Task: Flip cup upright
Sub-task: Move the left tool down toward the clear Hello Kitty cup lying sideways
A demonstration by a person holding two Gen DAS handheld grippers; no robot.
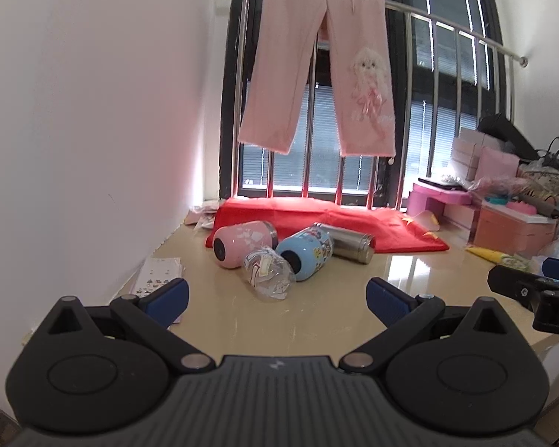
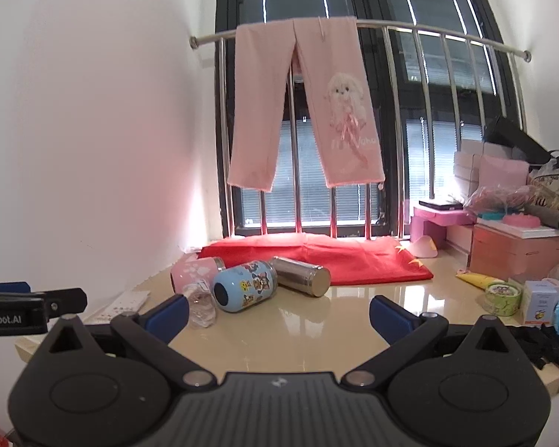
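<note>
Approach step: left gripper (image 1: 275,292) and right gripper (image 2: 277,311) both spread, empty. Blue cartoon-printed steel cup (image 1: 306,252) lying sideways at 12 o'clock; next, close in, pinch body.

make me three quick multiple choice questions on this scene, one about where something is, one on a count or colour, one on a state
1. Where does the blue cartoon cup lie?
A. between the pink cup and the steel cup
B. on the pink stool
C. hanging from the rail

2. How many containers lie on their sides in the cluster on the table, counting the clear plastic bottle?
A. two
B. four
C. six

3. What state is the right gripper in?
A. shut on the steel cup
B. open, holding nothing
C. shut on the red cloth

Answers:
1. A: the pink cup lies to its left and the steel cup to its right.
2. B: pink, blue and steel cups plus the clear plastic bottle, all lying down.
3. B: its jaws stand wide apart with only bare table between them; the left gripper is open as well.
</note>
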